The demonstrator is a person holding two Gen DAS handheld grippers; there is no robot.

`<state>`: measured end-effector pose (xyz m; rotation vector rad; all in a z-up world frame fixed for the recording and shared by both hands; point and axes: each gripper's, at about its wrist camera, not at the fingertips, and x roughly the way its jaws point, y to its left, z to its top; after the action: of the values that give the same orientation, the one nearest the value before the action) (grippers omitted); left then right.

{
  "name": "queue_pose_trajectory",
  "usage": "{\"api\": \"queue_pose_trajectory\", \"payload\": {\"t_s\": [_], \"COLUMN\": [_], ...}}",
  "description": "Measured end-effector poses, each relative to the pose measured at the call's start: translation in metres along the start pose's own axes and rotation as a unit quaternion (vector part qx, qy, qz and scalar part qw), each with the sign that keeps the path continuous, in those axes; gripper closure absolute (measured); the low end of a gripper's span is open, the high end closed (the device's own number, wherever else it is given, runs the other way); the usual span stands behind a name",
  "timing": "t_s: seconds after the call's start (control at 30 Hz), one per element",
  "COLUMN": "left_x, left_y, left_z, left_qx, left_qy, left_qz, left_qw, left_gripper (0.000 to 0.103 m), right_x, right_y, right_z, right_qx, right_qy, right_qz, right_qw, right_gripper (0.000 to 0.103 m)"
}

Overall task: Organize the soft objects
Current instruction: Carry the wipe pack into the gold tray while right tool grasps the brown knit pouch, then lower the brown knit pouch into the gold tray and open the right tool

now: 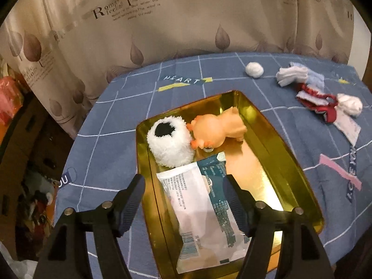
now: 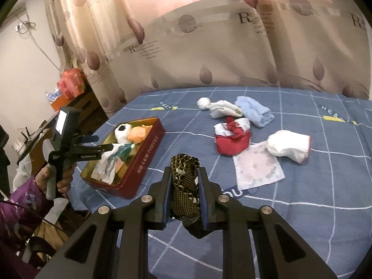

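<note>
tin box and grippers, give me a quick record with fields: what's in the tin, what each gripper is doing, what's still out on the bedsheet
tin contents: white fluffy toy, orange pig toy, wipes packet in the gold-lined tin
left gripper: open above the packet, pads not pressing it
right gripper: shut on a dark patterned cloth roll
still on bedsheet: blue towel, red pouch, white socks, tissue packet

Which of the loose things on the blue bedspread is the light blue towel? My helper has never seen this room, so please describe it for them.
Start at the red tin on the blue checked bedspread, then look toward the curtain at the cluster of loose cloth items. The light blue towel lies at the back of it, beside a white sock and beyond the red pouch. It is the only folded pale blue terry piece.
</note>
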<state>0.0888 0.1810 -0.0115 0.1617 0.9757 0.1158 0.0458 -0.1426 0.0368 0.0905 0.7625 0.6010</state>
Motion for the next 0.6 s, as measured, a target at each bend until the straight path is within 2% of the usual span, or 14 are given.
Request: {"api": "queue_pose_trajectory", "payload": {"t_s": [0.13,0.2,0.4,0.5,0.6], "left_x": [-0.023,-0.041,-0.078,-0.081,-0.08], "left_y": [0.014,0.025,0.045,0.052,0.062], "left_z": [-0.004,-0.014,-0.066,-0.088,-0.106], "left_qx": [-0.041,-0.085,-0.19,-0.229,-0.272], "left_qy": [-0.028,-0.037,-0.032,-0.018,-0.023], "left_qz": [-0.008,-0.016,0.024,0.041,0.046], "left_qw": [0.9987,0.9956,0.9809,0.9723,0.9609], "left_gripper": [0.032,0.032,0.032,0.032,0.032], "right_x": [0.006,0.015,0.068,0.107,0.145], "right_y": [0.018,0.035,0.093,0.115,0.131], "right_z": [0.007,0.014,0.036,0.044,0.051], "right_qx": [-0.01,-0.019,-0.066,-0.074,-0.071], "right_qy": [0.002,0.006,0.037,0.06,0.08], "right_qz": [0.026,0.054,0.125,0.147,0.155], "right_qw": [1.0,0.998,0.989,0.985,0.982], "right_gripper": [0.084,0.084,0.084,0.084,0.084]}}
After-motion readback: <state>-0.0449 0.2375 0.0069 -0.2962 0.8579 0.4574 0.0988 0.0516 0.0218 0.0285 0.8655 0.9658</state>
